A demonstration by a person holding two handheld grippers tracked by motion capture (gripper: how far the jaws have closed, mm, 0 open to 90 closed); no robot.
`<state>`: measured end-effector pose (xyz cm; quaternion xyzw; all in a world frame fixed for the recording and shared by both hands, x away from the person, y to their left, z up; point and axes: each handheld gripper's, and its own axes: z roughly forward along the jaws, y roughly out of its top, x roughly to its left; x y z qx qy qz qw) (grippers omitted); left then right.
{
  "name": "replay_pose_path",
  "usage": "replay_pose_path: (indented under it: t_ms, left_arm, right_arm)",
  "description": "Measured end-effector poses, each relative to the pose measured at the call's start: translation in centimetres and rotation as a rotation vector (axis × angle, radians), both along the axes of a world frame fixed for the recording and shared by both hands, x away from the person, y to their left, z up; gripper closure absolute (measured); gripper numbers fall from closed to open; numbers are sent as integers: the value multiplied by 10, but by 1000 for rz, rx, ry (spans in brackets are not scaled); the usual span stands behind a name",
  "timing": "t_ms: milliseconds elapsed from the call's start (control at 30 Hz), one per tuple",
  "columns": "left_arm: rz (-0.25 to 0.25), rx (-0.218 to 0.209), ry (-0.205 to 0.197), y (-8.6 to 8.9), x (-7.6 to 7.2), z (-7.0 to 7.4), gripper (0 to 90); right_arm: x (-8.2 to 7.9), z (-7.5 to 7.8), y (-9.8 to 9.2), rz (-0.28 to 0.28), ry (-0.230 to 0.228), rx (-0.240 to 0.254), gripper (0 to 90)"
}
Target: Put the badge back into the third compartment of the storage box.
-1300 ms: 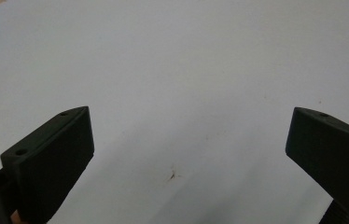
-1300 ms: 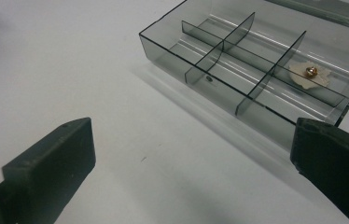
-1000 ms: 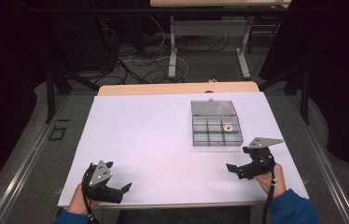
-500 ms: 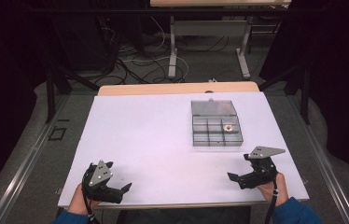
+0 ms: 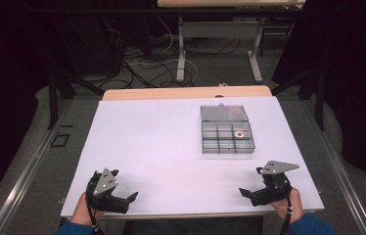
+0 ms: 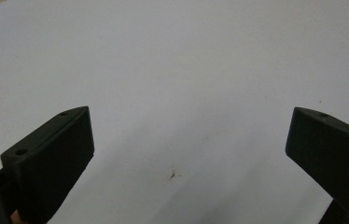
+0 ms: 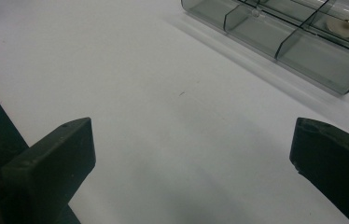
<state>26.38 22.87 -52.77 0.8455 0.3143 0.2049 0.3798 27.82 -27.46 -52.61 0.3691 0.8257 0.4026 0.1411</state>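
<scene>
1. Both grippers sit at the near edge of the white table, one at each corner. The left gripper has its jaws spread wide with nothing between them, just bare tabletop in the left gripper view. The right gripper is the same: jaws wide apart, holding nothing.

2. The clear compartment box sits on the right half of the table, well away from both grippers. A small round piece lies in one of its right-hand cells.

3. The relation that matters: the box lies forward of the right gripper and slightly to its left, so the right hand is clearly nearer. In the right gripper view the box's near wall runs across the upper right, with the small piece a row behind it. The left gripper would have to cross most of the table.

4. The box's long axis runs away from the person, its hinged lid at the far end.

5. Versus a second ago: the right gripper has pulled back toward the person and lower, farther from the box. The left one looks unchanged, and so does the box.
</scene>
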Motion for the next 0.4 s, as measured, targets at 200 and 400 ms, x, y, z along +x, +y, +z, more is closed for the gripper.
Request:
replay_pose_path:
  t_ms: [200,400]
  left_arm:
    - [-1,-1,-1,0,0,0,12]
    - [-5,-11,8,-1,1,0,11]
  right_arm:
    - [-2,-2,-4,-5,-28,12,0]
    - [0,-5,-11,-17,-33,29,0]
